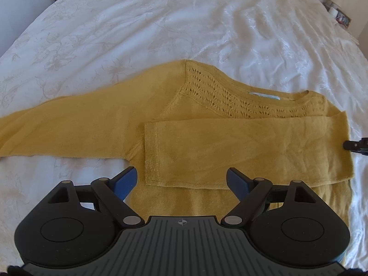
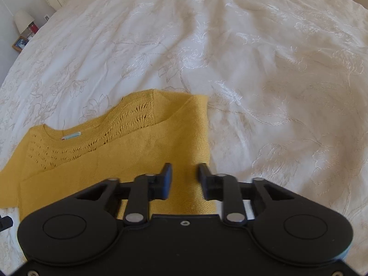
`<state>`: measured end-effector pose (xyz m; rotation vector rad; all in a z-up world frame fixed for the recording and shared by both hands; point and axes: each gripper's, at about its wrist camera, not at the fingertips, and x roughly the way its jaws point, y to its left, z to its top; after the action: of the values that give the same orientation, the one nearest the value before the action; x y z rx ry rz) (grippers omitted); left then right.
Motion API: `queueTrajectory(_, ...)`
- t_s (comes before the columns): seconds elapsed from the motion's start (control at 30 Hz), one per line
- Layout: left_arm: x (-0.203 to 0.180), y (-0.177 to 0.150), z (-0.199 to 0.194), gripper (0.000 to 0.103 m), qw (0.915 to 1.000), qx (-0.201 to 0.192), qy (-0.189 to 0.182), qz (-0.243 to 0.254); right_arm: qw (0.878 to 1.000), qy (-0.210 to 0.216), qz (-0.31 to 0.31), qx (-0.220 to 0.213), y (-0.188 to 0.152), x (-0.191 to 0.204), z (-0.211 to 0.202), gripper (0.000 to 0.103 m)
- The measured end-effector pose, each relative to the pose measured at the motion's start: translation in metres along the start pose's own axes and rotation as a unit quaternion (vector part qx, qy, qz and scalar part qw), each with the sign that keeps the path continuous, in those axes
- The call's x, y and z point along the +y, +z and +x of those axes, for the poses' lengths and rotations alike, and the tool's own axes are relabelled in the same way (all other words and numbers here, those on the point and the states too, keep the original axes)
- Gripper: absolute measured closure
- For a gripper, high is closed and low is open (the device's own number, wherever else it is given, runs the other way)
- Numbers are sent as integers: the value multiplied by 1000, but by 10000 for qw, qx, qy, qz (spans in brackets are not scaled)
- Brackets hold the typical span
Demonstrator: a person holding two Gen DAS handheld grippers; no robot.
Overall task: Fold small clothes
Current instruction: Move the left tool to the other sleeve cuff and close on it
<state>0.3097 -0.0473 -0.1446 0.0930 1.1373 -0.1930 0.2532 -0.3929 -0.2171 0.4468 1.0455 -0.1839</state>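
Note:
A mustard knit sweater [image 1: 207,147] lies flat on the white bedspread [image 1: 161,23], neckline away from me. One sleeve is folded across the chest, its cuff [image 1: 151,151] near the middle; the other sleeve [image 1: 46,133] stretches out flat to the left. My left gripper [image 1: 181,179] hovers open and wide over the folded cuff and the lower body, with nothing between its fingers. My right gripper [image 2: 185,174] hangs over the sweater's [image 2: 138,151] folded right edge. Its jaws stand a narrow gap apart with no cloth pinched between them. Its tip [image 1: 355,146] shows at the right border of the left wrist view.
The embroidered bedspread [image 2: 276,92] spreads wide beyond and to the right of the sweater. A lamp [image 2: 23,20] and a picture frame [image 2: 20,43] stand on a bedside table at the far left. More small items [image 1: 340,16] sit by the bed's far right edge.

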Motion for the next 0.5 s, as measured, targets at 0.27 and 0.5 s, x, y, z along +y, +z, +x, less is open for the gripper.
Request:
queueTrajectory(0.27,14,-5,8,19,9997,25,-148,-211,9987,-433,173,195,-3,-24,10,89)
queueTrajectory(0.5,52,-12,-3,19,9982,-211,-387,-418,9978,-447,-12,-496,-7,-3,-29,40)
